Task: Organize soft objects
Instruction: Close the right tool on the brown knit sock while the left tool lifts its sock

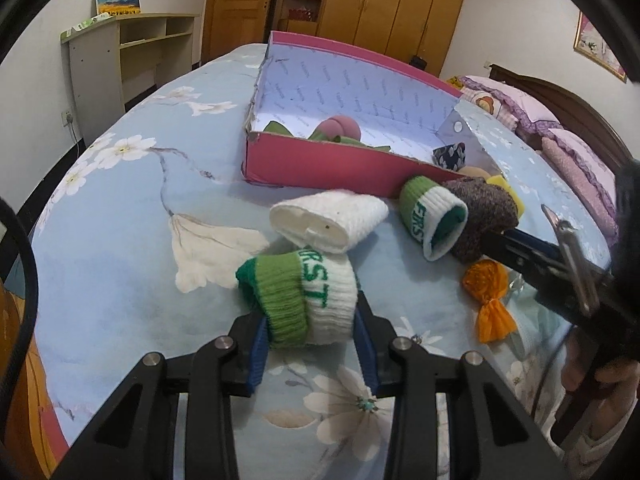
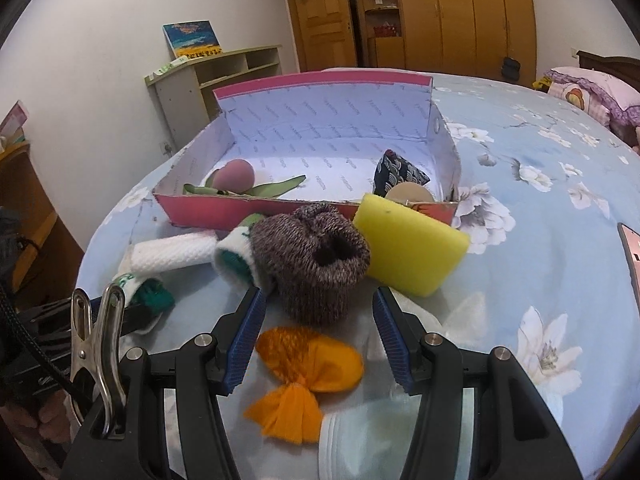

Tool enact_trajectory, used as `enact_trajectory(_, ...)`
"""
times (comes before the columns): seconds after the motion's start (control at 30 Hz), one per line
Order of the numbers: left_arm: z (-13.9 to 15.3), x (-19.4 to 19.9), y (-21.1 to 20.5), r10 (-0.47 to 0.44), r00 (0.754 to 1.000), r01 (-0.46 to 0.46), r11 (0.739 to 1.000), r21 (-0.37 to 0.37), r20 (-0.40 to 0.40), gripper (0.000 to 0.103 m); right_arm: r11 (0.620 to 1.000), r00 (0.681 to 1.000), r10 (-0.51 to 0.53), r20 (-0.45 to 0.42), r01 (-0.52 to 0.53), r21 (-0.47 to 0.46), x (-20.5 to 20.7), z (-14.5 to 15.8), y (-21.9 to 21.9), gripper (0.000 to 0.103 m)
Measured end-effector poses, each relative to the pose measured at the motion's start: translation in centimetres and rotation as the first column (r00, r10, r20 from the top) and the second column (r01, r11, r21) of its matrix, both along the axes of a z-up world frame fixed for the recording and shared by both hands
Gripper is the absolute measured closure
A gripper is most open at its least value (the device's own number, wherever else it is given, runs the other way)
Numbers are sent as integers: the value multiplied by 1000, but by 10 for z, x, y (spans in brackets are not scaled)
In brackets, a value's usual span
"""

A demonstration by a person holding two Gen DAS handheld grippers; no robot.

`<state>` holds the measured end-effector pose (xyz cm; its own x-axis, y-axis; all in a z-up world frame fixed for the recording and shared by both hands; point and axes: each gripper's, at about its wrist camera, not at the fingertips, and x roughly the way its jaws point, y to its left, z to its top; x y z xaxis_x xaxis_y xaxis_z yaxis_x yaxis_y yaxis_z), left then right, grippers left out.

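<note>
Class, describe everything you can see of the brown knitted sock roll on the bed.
The brown knitted sock roll is a speckled brown-grey bundle of ribbed knit, folded into itself with a dark opening on top. It sits on the blue floral bedcover, just before the pink box. A green-and-white sock roll presses its left side; the yellow sponge touches its right. The right claw stands open around its near end, pads apart.

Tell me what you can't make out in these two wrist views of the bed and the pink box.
- Round tan item in the pink box: mostly behind the yellow sponge, right wrist view.
- Lettering on the green-and-white sock in the left gripper: partly folded away, left wrist view.
- White pleated fabric: under the orange mesh bundle, cut by the right gripper body.
</note>
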<state>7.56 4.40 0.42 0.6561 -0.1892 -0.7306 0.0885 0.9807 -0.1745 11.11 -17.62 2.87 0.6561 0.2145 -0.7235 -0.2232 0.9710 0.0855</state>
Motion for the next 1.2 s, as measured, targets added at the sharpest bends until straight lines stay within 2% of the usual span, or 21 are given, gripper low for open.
enact_trajectory(0.1, -1, 0, 2, 1, 1000, -1, 1000, -12, -1, 64, 1000, 1000, -16, -9, 16, 5, 10, -6, 0, 47)
enact_trajectory(0.23, 1, -2, 2, -8, 1000, 8, 1000, -9, 8, 64, 999, 999, -20, -35, 21, 35, 18, -13, 1, 62)
enact_trajectory(0.43, 9, -6, 6, -5, 1000, 5, 1000, -18, 20, 64, 999, 1000, -9, -29, 10, 37, 14, -13, 4, 76)
enact_trajectory(0.77, 34, -20, 9, 5, 997, -4, 1000, -12, 82, 64, 998, 1000, -6, 15, 5, 63, -9, 3, 1, 78)
enact_trajectory(1.2, 53, -28, -1, -7, 993, 8, 1000, -6, 122, 64, 996, 996, 11, 92, -19, 87, -35, 34, -1, 78)
